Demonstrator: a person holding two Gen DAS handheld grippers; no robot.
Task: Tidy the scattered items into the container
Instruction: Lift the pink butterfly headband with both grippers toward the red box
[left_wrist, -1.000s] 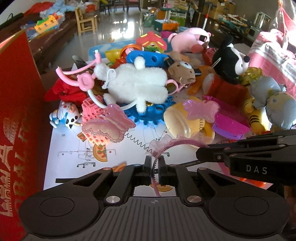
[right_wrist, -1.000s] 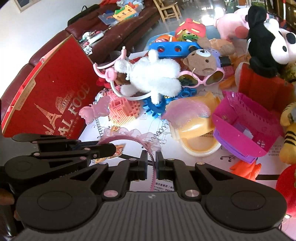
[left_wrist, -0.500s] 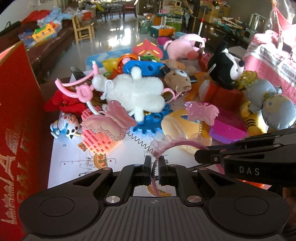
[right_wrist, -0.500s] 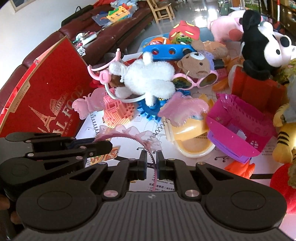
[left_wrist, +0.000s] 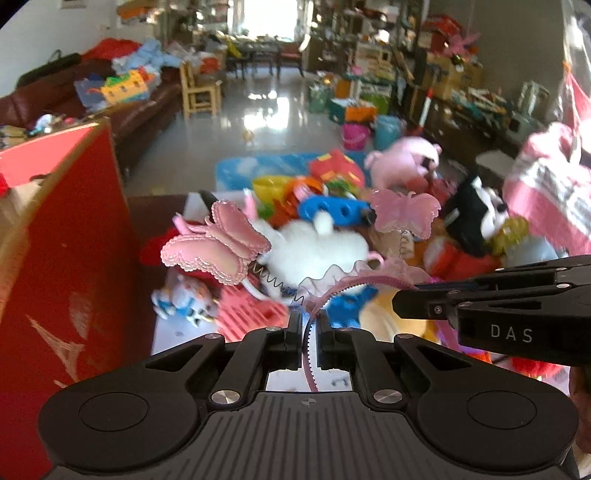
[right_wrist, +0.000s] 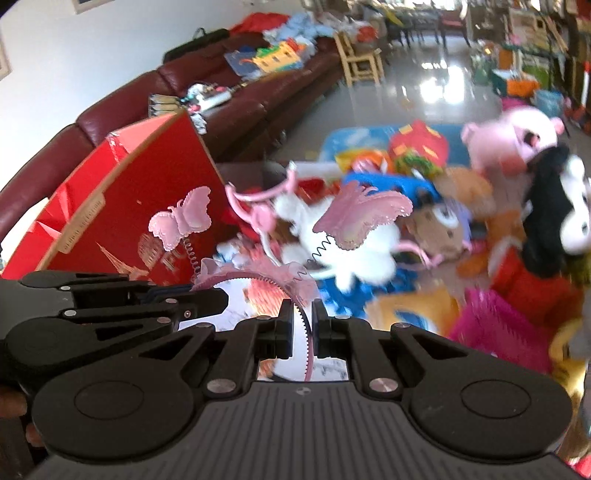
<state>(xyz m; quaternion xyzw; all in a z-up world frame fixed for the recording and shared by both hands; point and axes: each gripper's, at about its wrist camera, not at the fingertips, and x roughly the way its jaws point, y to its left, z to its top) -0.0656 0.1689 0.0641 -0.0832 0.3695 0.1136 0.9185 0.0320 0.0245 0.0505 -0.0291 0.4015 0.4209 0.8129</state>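
Two claws (left_wrist: 308, 328) (right_wrist: 298, 317) on pink headband (left_wrist: 354, 282)

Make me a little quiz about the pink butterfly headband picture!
1. True or false: both tools grip the headband.
2. Which side of the left tool is the red box on: A left, B right?
3. Fill in: each butterfly sits on a ___.

Key: 1 true, the left tool and the right tool each pinch one end. 2 A. 3 spring.
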